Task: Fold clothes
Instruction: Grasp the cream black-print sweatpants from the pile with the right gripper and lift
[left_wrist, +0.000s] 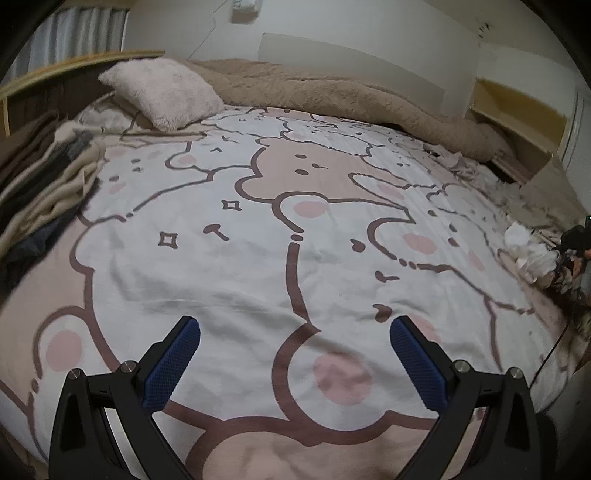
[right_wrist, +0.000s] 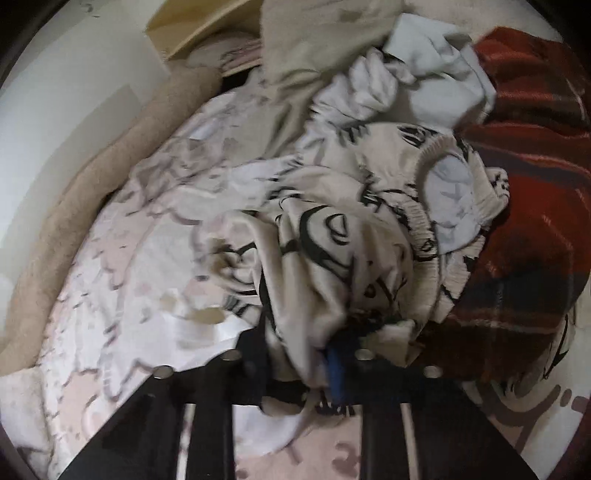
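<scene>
The right hand-held gripper (right_wrist: 334, 354) is pinching a cream sweater with black drawings (right_wrist: 325, 236). The sweater is bunched up and crumpled in the middle of the right wrist view, and its cloth drapes over the gripper's blue fingers. It is not folded. Its ribbed cuff (right_wrist: 439, 206) shows to the right of the middle. Right beside it, on the right side of the frame, lies a red plaid garment (right_wrist: 528, 192), also crumpled. At the top of the frame sits a white garment (right_wrist: 417, 77), all scrunched. So this pile is messy and waits for folding.

The left hand-held gripper (left_wrist: 295, 332) is spread wide and holds nothing. It hangs over the bare middle of the bed (left_wrist: 258, 266).

At the left edge of the left wrist view there is a stack of clothes (left_wrist: 44, 184) in beige, brown and dark colors. They lie in flat layers, so they look folded, but the picture is blurry there. I judge that some clothes are done and the pile on the right is left.

The bed has a sheet with pink and white cartoon bears. It looks soft and has a few wrinkles. A fluffy pink pillow (left_wrist: 162, 92) sits in the upper left. A tan fuzzy blanket (left_wrist: 332, 92) runs along the top, next to a white wall (left_wrist: 369, 29). A curtain (left_wrist: 81, 33) hangs in the upper left corner. A yellow shelf (left_wrist: 517, 107) shows in the upper right.
</scene>
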